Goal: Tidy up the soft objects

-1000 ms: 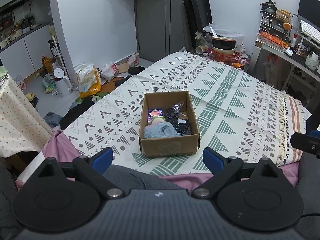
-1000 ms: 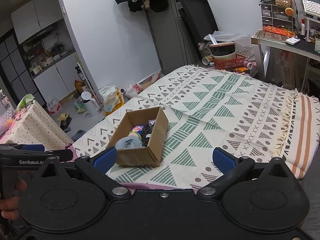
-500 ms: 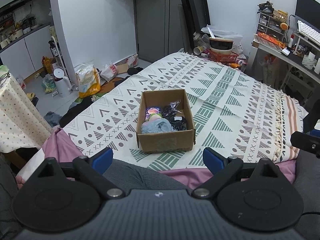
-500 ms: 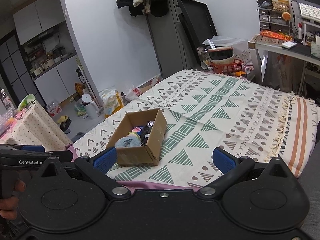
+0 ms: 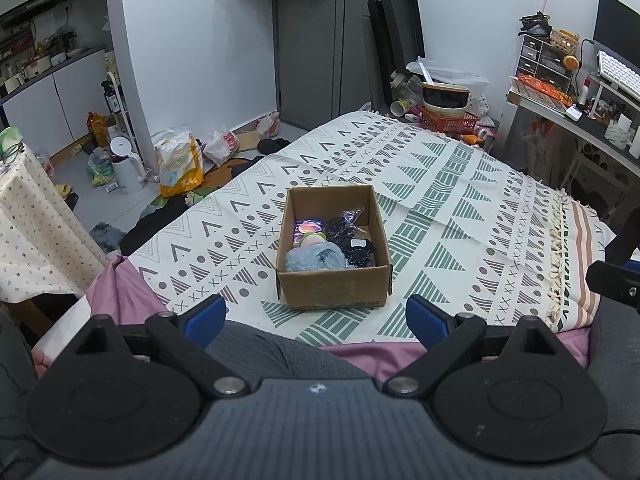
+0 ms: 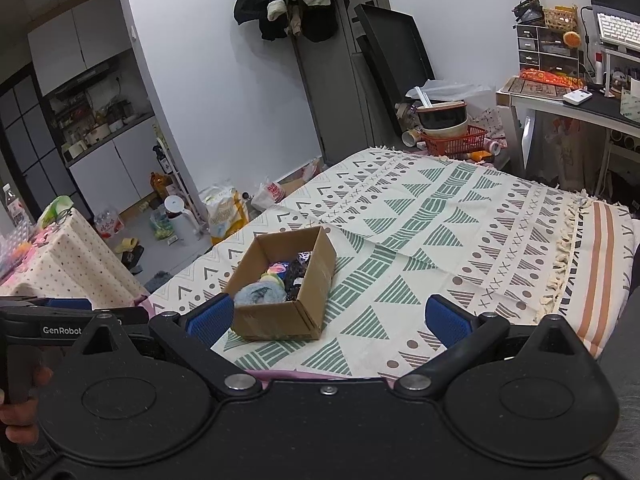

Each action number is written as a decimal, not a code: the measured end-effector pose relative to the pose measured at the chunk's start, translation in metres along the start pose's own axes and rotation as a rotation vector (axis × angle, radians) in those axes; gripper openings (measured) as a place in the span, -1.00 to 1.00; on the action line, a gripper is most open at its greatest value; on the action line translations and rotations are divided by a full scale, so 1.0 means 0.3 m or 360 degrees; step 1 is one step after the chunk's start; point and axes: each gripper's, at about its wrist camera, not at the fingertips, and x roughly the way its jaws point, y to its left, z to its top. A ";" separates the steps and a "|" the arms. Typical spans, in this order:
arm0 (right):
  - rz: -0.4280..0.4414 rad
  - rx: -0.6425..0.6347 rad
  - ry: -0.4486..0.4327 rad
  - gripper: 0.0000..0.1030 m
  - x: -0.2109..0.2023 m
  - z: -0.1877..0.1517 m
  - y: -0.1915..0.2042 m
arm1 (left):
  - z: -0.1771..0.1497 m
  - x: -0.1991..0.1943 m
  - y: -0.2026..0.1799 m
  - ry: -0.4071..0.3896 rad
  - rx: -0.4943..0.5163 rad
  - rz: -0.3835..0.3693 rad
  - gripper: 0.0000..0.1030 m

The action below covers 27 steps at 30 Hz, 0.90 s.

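Cardboard box [image 5: 334, 256], plain brown, rectangular, open-topped, flat on woven bedspread [image 5: 440, 208] patterned with green triangles, chevrons and dots, tasselled at right edge, near its front edge. Inside, packed toward near end: fluffy light-blue cloth [image 5: 314, 260], dark speckled fabric [image 5: 358, 252], crinkly dark plastic pouch [image 5: 344, 226], shiny pink-purple packet [image 5: 306, 227]. Left gripper [image 5: 316, 316] with blue-padded fingers spread wide, empty, short of box. Right gripper [image 6: 330, 318] likewise spread, holding nothing. Pink sheet [image 5: 116, 296] showing under bedspread's front edge.
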 end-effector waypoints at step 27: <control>-0.0004 -0.0003 0.0000 1.00 -0.007 -0.009 0.007 | -0.004 -0.017 0.027 -0.0011 -0.0054 0.0000 0.86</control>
